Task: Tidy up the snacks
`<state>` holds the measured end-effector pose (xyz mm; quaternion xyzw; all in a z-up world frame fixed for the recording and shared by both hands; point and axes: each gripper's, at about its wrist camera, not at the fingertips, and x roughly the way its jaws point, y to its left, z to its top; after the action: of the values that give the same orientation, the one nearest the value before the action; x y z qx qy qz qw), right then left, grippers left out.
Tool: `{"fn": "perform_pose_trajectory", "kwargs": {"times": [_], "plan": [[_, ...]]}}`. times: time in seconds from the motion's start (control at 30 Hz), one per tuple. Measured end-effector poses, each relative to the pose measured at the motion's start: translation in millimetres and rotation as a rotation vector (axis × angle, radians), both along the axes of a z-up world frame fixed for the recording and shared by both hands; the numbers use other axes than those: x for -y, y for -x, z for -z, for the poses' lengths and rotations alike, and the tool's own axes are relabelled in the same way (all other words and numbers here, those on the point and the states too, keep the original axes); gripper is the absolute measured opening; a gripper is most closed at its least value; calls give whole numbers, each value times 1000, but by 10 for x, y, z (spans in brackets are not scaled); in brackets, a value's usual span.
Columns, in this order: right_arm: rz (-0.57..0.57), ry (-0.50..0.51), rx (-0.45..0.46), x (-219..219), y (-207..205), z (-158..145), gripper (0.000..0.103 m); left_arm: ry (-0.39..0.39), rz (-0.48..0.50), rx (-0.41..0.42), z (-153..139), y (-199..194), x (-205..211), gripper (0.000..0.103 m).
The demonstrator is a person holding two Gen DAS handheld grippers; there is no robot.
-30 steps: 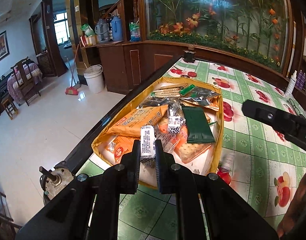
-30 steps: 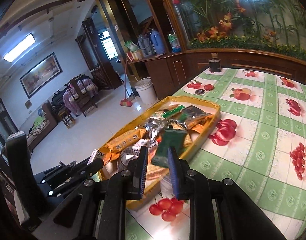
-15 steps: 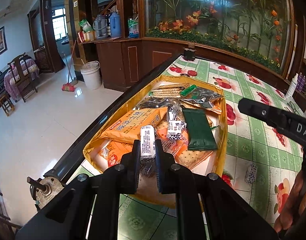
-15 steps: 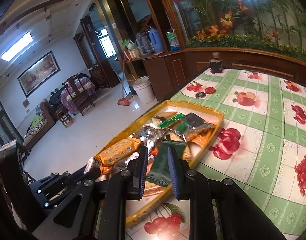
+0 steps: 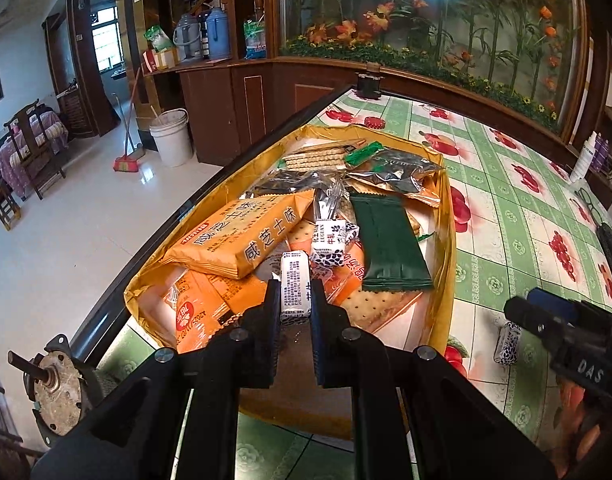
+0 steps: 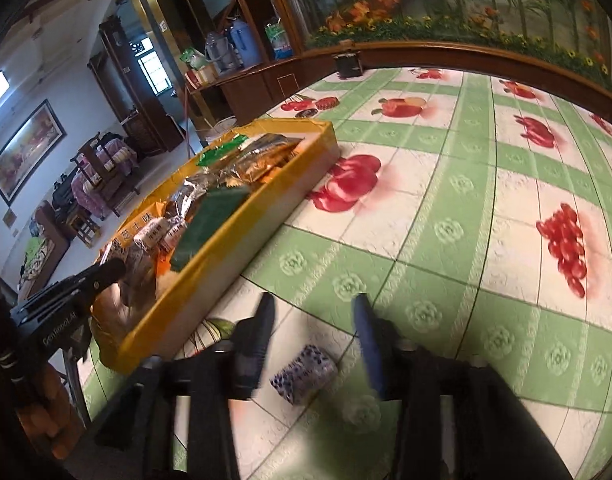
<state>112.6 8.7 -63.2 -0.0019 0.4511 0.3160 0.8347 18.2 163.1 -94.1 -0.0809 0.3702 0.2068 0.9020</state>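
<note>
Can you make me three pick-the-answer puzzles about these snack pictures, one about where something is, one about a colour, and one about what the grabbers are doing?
1. Where does the small blue-and-white speckled candy packet lie?
A. inside the tray
B. on the green checked fruit-print tablecloth, between the right gripper's fingers
C. on the floor

2. What colour is the flat rectangular packet lying on top of the snacks in the yellow cardboard tray?
A. dark green
B. pink
C. purple

3. What is the left gripper doing?
A. standing open and empty
B. shut on a small white printed candy packet
C. gripping the tray's rim

Answers:
1 B: the packet rests on the cloth beside the tray, inside the open right gripper.
2 A: its wrapper is plainly dark green.
3 B: both fingers press the white packet's sides above the tray.
</note>
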Motion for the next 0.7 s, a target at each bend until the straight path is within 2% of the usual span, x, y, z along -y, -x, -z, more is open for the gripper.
{"fn": "perform_pose_trajectory", "kwargs": {"times": [0.23, 0.3, 0.37, 0.4, 0.53, 0.7], "plan": [[-48, 112, 47, -107, 198, 84, 56, 5, 10, -6, 19, -5, 36, 11], [-66, 137, 60, -148, 234, 112, 54, 9, 10, -6, 13, 5, 27, 11], [-80, 157, 66, -187, 274, 129, 35, 10, 7, -7, 11, 5, 11, 11], [-83, 160, 72, -198, 295, 128, 35, 12, 7, -9, 16, 0, 3, 11], [-98, 141, 84, -225, 319, 68, 35, 12, 11, -10, 17, -1, 0, 11], [-102, 76, 122, -298, 263, -209, 35, 13, 15, -8, 6, -5, -1, 11]]}}
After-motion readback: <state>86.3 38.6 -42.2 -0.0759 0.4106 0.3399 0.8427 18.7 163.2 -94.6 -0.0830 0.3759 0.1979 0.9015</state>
